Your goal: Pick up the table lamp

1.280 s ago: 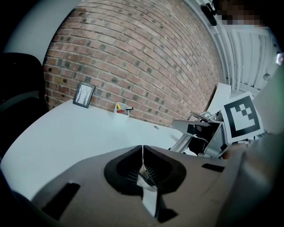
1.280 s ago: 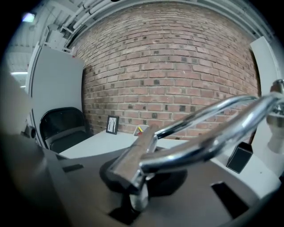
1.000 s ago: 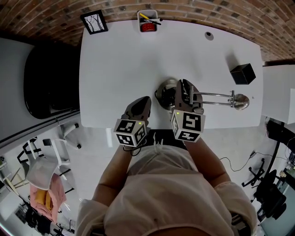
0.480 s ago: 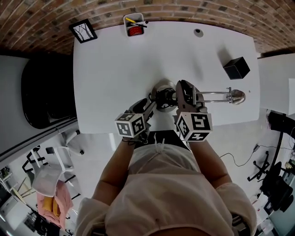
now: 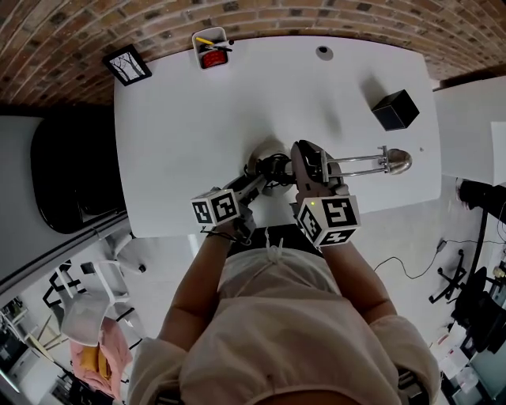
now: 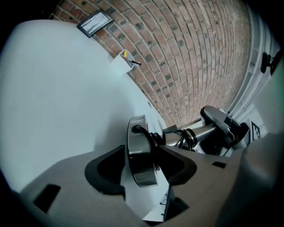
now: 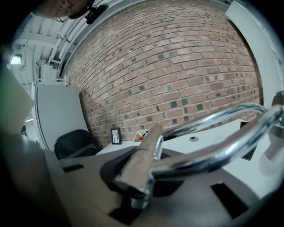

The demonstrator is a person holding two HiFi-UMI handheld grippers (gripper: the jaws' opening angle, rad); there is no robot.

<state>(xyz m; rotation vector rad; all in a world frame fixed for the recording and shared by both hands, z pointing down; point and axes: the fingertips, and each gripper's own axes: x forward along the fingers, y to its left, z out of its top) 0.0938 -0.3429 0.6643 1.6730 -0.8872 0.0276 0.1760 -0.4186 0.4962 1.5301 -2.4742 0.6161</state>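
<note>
**Lamp on its side, right gripper clamped on the stem**

A white desk (image 5: 198, 111) stands against a brick wall (image 5: 332, 20), with a black office chair (image 5: 71, 174) off its left edge. The chrome table lamp (image 5: 360, 164) lies sideways along the desk's near edge, around the middle. Its round base (image 6: 140, 155) stands on its rim and its head (image 5: 399, 162) points right.

The right gripper (image 5: 310, 158) has its jaws closed tight on the lamp's stem (image 7: 142, 155). The left gripper (image 5: 257, 180) has just been opening and its jaws now stand wide. The base sits between them, ungripped.

A black box (image 5: 394, 109) sits near the far right corner, a picture frame (image 5: 126, 63) at the far left corner, and a white pen holder (image 5: 210, 47) on the far edge.
</note>
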